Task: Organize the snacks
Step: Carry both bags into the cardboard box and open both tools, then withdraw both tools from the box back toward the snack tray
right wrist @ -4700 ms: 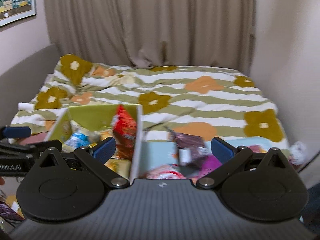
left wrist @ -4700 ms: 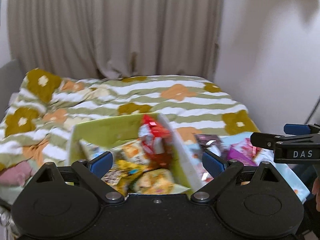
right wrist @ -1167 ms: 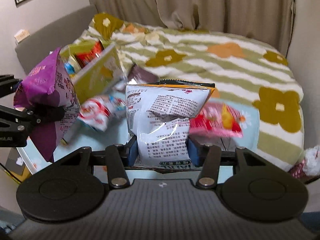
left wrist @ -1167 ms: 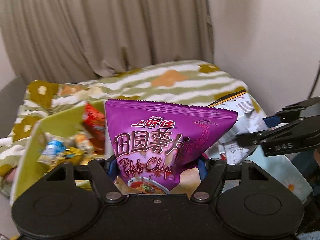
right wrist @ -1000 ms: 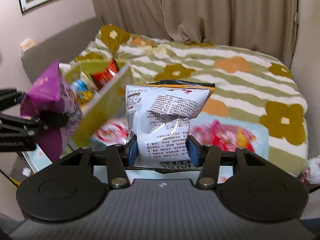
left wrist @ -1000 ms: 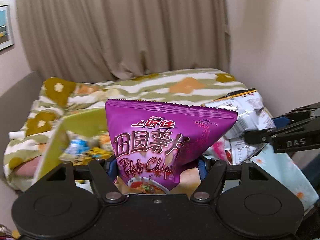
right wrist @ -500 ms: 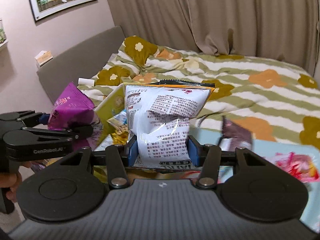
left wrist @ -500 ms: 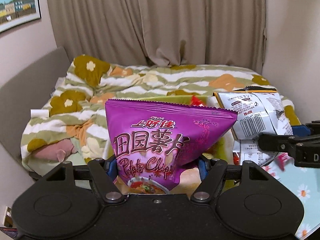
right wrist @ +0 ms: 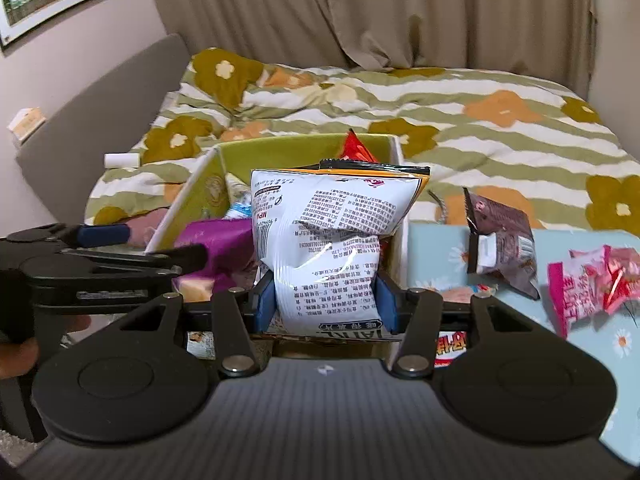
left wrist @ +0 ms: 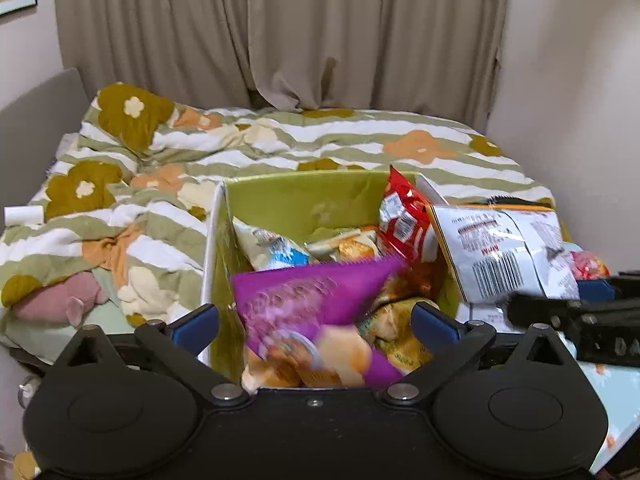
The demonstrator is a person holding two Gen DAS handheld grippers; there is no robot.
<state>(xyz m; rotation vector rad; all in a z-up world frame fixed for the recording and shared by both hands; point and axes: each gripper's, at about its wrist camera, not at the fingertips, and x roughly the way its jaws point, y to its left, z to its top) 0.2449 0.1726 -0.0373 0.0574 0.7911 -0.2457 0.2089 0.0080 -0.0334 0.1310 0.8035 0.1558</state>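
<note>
the left gripper [left wrist: 314, 322] was spread, letting the purple bag [left wrist: 316, 312] drop into the green box [left wrist: 296, 196], while the right gripper [right wrist: 326, 306] pinched the white bag [right wrist: 328, 240] above it to go in next.

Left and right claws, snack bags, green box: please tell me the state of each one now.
Left claw: open, purple chip bag blurred, released into box.
Right claw: shut on white chip bag.
Green box: open, holding several snacks.
Brown packet, pink packet: outside the box.
</note>
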